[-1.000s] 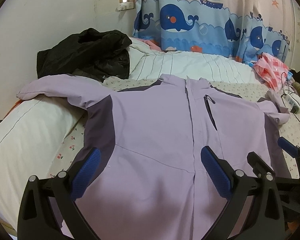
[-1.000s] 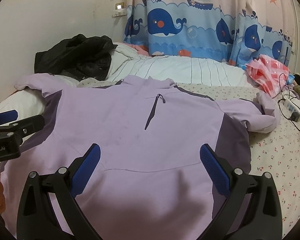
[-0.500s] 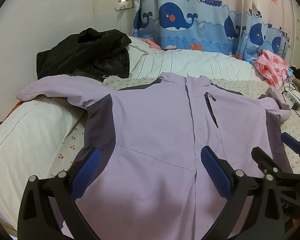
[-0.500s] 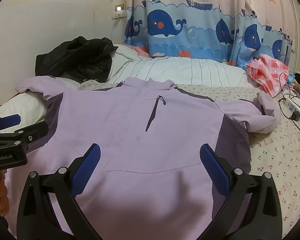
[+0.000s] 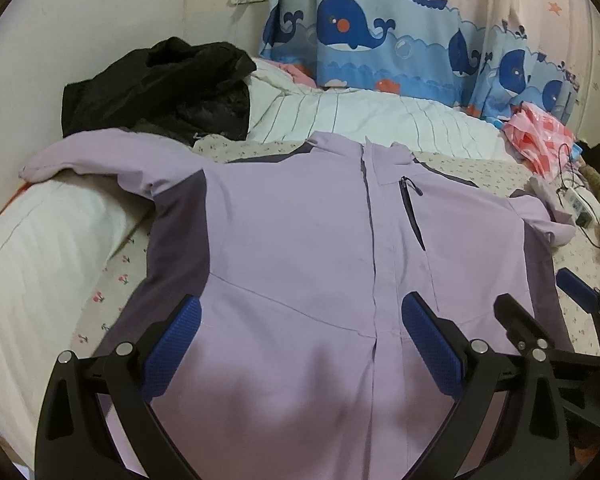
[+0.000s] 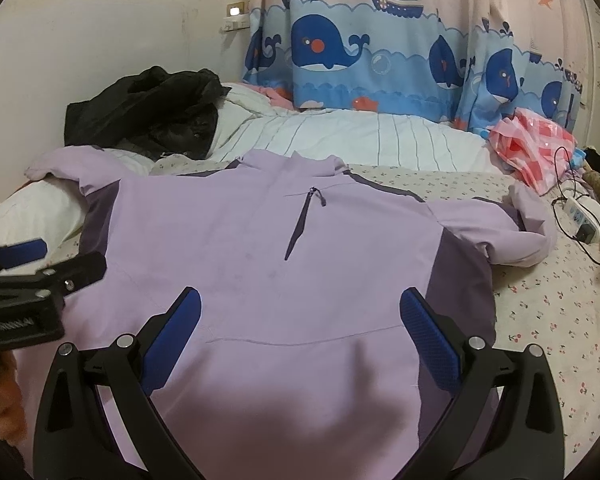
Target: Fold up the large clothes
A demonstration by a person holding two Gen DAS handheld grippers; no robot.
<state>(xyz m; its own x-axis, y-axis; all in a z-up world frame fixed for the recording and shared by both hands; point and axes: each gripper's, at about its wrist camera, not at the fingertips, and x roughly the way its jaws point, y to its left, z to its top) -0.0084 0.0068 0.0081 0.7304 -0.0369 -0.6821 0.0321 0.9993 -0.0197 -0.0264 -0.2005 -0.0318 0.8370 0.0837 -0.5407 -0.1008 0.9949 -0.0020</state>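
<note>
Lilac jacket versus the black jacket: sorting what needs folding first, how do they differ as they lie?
The lilac jacket lies spread flat, front up, sleeves out; the black jacket sits crumpled in a heap. The lilac one is near both open grippers; the black one lies farther back by the wall. Both rest on the bed, unfolded.

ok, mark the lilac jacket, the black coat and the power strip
lilac jacket (image 6: 260, 280), right wrist view, chest panel.
black coat (image 5: 160, 88), left wrist view, middle of the heap.
power strip (image 6: 584, 218), right wrist view, its white top face.
</note>
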